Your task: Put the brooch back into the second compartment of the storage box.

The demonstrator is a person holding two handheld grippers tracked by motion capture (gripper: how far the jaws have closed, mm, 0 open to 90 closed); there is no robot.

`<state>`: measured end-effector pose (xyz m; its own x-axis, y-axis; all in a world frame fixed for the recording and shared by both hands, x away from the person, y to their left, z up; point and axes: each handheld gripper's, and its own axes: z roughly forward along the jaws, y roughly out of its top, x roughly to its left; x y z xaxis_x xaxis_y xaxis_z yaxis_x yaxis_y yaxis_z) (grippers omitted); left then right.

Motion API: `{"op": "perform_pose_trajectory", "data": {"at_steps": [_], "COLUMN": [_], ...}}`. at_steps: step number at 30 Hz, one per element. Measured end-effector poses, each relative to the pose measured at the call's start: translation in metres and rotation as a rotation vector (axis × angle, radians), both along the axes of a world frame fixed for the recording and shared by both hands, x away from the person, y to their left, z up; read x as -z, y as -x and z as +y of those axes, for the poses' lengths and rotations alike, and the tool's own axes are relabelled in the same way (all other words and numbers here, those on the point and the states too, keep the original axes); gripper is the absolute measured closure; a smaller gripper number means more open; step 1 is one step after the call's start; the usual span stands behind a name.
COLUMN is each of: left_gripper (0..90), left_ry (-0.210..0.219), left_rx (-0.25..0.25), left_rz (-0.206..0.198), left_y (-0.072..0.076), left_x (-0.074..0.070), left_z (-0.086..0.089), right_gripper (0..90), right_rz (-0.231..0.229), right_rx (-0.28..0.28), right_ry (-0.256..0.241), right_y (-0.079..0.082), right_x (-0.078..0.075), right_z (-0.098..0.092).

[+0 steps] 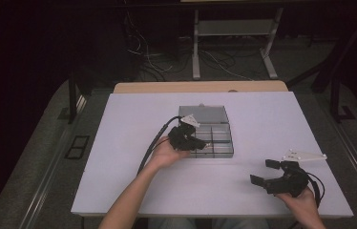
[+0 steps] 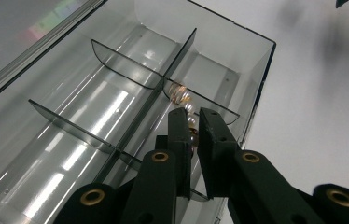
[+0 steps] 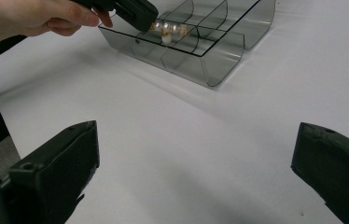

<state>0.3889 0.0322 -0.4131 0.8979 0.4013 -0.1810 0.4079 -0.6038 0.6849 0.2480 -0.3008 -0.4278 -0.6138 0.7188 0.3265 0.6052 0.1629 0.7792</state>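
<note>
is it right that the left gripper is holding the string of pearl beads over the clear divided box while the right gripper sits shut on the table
Not quite: the right gripper is open, its jaws wide apart in the right gripper view. The rest holds: the left gripper is shut on the string of pearl beads over the clear divided box.

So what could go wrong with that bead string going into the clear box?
The left gripper pinches the bead string by one end only, so it might slip free. The string drapes across a divider of the organizer box and may end up straddling two compartments. The right gripper rests open, well away from the box, so nothing steadies the light box.
</note>
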Motion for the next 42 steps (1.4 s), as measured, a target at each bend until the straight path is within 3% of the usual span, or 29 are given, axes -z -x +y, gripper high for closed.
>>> {"op": "perform_pose_trajectory", "data": {"at_steps": [6, 9, 14, 23, 33, 42], "left_gripper": [77.1, 75.1, 65.9, 47.3, 36.3, 26.7], "left_ry": [0.035, 0.056, 0.098, 0.135, 0.172, 0.221], "left_rx": [-0.018, -0.011, -0.021, -0.015, -0.071, -0.14], "left_rz": [0.02, 0.01, 0.023, 0.032, 0.061, 0.08], "left_y": [-0.001, -0.003, -0.003, -0.005, -0.015, -0.027], "left_x": [-0.004, -0.008, -0.014, -0.027, -0.038, -0.041], "left_z": [0.006, 0.009, 0.013, 0.017, 0.024, 0.038], "right_gripper": [0.6, 0.6, 0.6, 0.6, 0.6, 0.6], "right_rz": [0.004, -0.001, 0.0, -0.008, 0.013, 0.024], "right_rx": [0.003, -0.001, -0.01, -0.012, -0.017, -0.026], "right_ry": [0.0, 0.005, 0.018, 0.022, 0.027, 0.052], "right_y": [0.0, 0.0, 0.001, 0.0, -0.004, -0.019], "right_x": [0.0, 0.0, -0.001, -0.001, -0.004, -0.009], "right_z": [0.001, 0.003, 0.004, 0.003, 0.005, 0.009]}}
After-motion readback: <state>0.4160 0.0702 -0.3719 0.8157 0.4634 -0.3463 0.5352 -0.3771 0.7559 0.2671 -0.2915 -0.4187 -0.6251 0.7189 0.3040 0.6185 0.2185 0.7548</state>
